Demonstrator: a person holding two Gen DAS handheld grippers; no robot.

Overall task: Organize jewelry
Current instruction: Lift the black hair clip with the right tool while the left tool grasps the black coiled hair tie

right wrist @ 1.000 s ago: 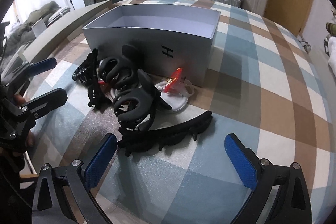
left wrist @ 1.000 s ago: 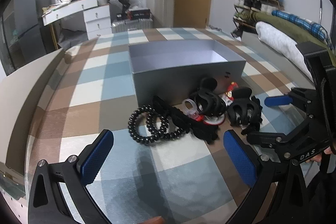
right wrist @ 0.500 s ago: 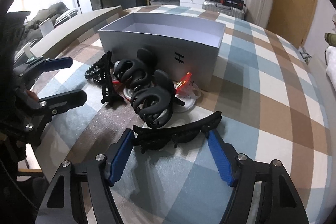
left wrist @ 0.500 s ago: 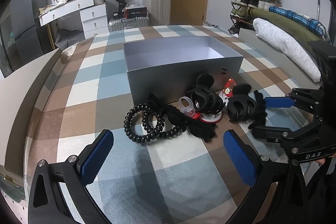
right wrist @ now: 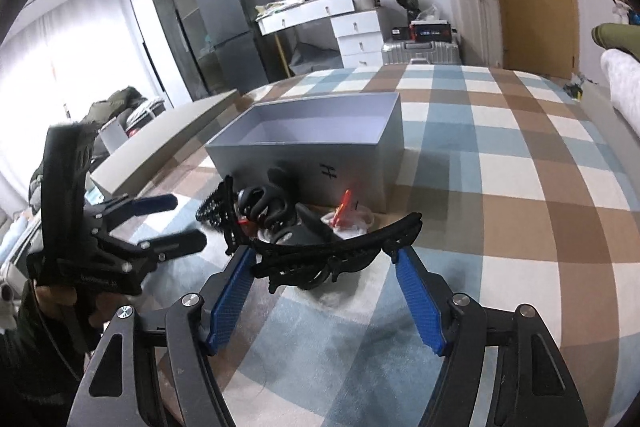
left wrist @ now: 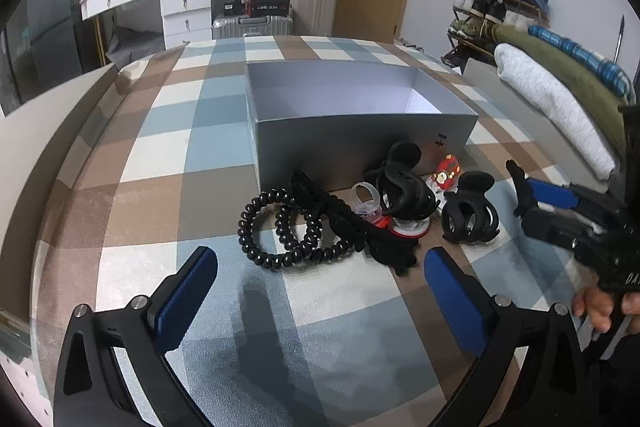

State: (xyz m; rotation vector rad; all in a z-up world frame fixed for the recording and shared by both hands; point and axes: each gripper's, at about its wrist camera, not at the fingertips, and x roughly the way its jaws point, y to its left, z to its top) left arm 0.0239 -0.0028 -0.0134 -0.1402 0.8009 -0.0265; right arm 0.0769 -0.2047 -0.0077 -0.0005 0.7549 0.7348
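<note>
- My right gripper (right wrist: pixel 326 281) is nearest to me, its blue-padded fingers (right wrist: pixel 418 301) pinching the long black curved plastic hair clip (right wrist: pixel 340 251) by its two ends, lifted in front of the open grey cardboard box (right wrist: pixel 316 151).
- My left gripper (left wrist: pixel 320 297) hangs over the checked brown, blue and white tablecloth (left wrist: pixel 160 155), fingers spread wide with nothing between them, on the near side of the box.
- Just beyond it, black spiral coil hair ties (left wrist: pixel 280 227) lie before the box's left front corner.
- Beside them, against the box's front wall, sit a big black claw clip (left wrist: pixel 404 187), a second black claw clip (left wrist: pixel 472 215) further right, and a small red charm (left wrist: pixel 448 169).
- The box interior shows only its pale walls.
</note>
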